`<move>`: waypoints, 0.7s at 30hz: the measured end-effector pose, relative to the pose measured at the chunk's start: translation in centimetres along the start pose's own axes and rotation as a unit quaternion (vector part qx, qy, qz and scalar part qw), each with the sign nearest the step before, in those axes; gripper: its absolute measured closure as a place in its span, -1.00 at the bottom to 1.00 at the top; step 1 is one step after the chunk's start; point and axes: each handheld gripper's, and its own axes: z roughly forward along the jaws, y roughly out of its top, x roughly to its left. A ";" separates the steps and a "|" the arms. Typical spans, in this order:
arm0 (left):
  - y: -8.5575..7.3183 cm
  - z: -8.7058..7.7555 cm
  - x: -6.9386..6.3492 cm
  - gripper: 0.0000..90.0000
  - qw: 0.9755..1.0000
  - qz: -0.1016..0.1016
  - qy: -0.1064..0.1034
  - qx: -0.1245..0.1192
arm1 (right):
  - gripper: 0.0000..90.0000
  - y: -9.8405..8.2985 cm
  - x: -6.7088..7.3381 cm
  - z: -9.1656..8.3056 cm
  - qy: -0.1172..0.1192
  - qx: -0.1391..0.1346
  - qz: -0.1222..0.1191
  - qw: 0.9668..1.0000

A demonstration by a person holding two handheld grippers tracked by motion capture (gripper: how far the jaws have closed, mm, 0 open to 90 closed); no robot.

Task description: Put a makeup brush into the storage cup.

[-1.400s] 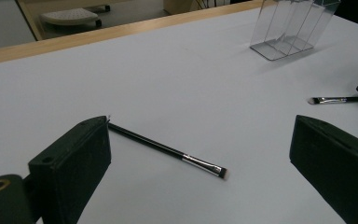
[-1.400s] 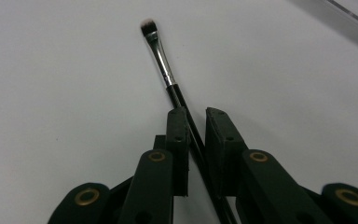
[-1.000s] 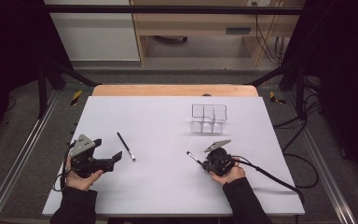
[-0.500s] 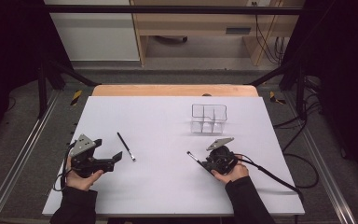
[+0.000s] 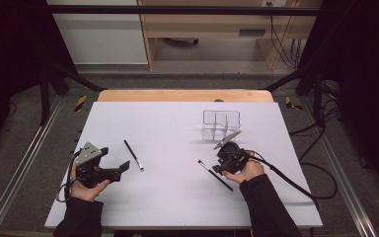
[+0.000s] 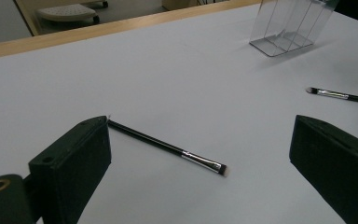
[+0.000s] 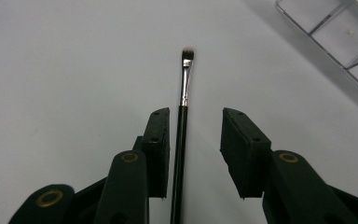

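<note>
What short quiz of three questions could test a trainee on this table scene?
1. True or false: the right gripper clamps a brush.
2. How many brushes lie on the table?
3. Which stands nearer the clear box: A, left gripper, or B, right gripper?

Key:
1. False. Its jaws have just been opening; the right brush lies between them, close by one jaw and clear of the other.
2. Two: the left brush and the right brush.
3. B.
</note>
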 end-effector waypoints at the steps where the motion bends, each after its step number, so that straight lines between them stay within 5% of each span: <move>1: 0.0 0.0 0.0 -0.90 1.000 0.000 0.000 0.000 | 0.41 0.3 0.1 0.2 0.001 0.008 -0.002 1.000; 21: -0.1 0.1 0.1 -0.90 1.000 -0.001 0.001 0.003 | 0.47 1.3 0.0 2.9 0.014 0.083 0.004 0.996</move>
